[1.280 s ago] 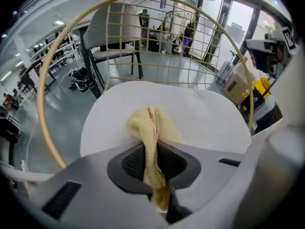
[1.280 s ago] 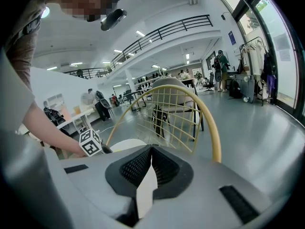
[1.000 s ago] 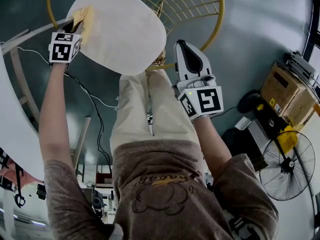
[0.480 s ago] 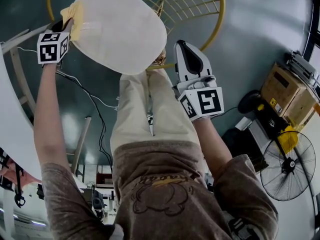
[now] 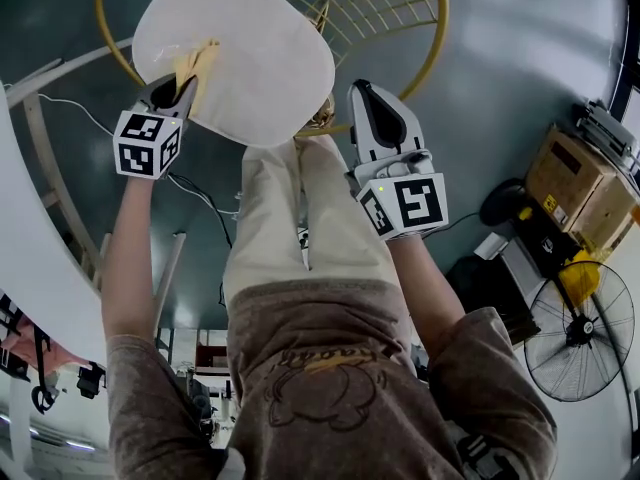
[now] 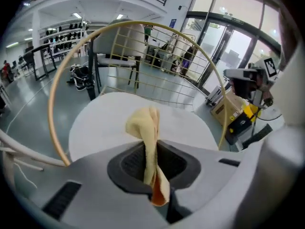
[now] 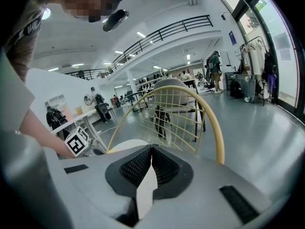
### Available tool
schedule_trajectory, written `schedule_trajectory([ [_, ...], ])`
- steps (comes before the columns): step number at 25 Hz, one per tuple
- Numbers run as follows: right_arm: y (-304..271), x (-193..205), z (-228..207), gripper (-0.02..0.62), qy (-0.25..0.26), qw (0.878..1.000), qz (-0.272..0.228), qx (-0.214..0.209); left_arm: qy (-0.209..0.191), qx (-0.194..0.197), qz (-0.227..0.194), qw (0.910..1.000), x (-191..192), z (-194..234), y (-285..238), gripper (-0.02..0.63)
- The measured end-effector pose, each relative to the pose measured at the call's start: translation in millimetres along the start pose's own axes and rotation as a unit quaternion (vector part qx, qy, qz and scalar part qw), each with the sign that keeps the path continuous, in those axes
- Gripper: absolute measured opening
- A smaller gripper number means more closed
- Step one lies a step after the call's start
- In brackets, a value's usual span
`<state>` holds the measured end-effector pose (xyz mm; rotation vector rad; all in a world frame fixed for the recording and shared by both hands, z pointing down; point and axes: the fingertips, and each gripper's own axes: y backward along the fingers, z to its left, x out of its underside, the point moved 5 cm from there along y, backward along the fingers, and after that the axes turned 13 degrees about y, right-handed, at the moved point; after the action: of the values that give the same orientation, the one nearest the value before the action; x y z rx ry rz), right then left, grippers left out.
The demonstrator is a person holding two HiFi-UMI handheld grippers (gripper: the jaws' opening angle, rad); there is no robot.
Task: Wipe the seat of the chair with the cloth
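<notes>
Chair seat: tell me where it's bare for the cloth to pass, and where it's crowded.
Bare: most of the seat, from the cloth across to the wire backrest. Crowded: the near left edge, where the left gripper holds the cloth, and the near right edge, by the right gripper and the person's leg.

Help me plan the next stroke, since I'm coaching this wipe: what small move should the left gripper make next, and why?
Probably draw the left gripper across the seat toward the wire backrest, with the cloth pressed down. The gripper is shut on the yellow cloth, which sits over the seat's near-left edge, so most of the white surface lies beyond it.
</notes>
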<state>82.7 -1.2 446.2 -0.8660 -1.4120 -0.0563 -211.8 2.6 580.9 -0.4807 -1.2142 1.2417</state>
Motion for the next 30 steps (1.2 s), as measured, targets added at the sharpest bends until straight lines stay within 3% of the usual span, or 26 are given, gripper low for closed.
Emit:
schedule_trajectory([
  [6,-1,2,1,0.026,-0.001,1.000,0.001,-0.002,-0.027,0.082,0.050,0.9951,45,-86,-15,0.052],
  [12,0,0,-3,0.026,-0.003,1.000,-0.001,0.000,-0.021,0.134,0.080,0.9875,72,-141,-20,0.052],
  [21,4,5,-4,0.026,-0.005,1.000,0.000,0.001,0.015,0.150,0.097,0.9837,87,-153,-27,0.052],
  [30,3,5,0,0.026,-0.003,1.000,0.000,-0.004,0.002,0.144,0.099,0.9846,96,-150,-47,0.051],
])
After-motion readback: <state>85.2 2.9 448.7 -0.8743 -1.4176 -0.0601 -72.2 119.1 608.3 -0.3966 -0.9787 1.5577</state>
